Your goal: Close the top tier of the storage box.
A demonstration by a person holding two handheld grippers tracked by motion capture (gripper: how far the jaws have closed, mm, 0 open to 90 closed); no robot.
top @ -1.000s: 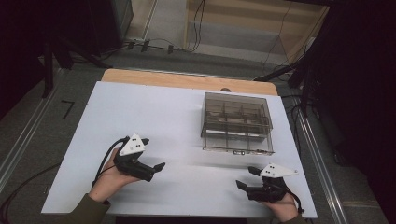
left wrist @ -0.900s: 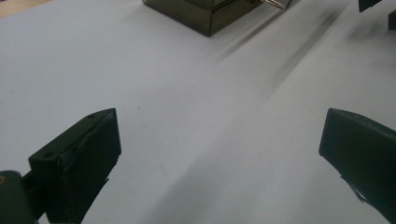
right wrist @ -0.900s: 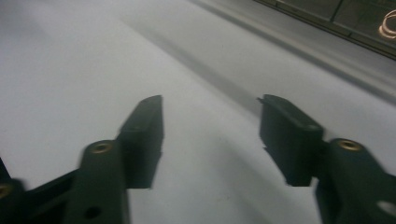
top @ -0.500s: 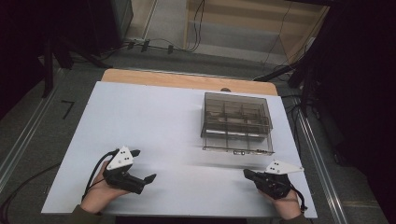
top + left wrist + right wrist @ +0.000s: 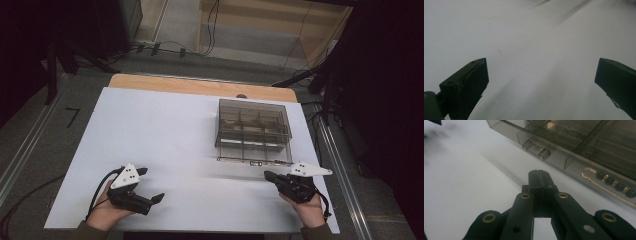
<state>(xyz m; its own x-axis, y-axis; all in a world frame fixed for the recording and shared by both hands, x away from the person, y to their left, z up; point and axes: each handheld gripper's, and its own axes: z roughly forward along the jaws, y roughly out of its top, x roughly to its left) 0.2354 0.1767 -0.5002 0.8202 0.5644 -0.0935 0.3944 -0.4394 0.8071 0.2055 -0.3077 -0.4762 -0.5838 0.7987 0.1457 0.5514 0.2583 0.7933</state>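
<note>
Hands low at the near edge of the white table [image 5: 165, 125], you hold one gripper in each. Your right gripper [image 5: 268, 176] has its jaws pressed flat together with nothing between them; they have just closed. Its tip points at the clear box [image 5: 254, 131] with little compartments, which sits near the far right part of the table, just past that tip and not touching it. Your left gripper [image 5: 149, 185] has its jaws spread wide over bare table and grips nothing. It is well apart from the box.
</note>
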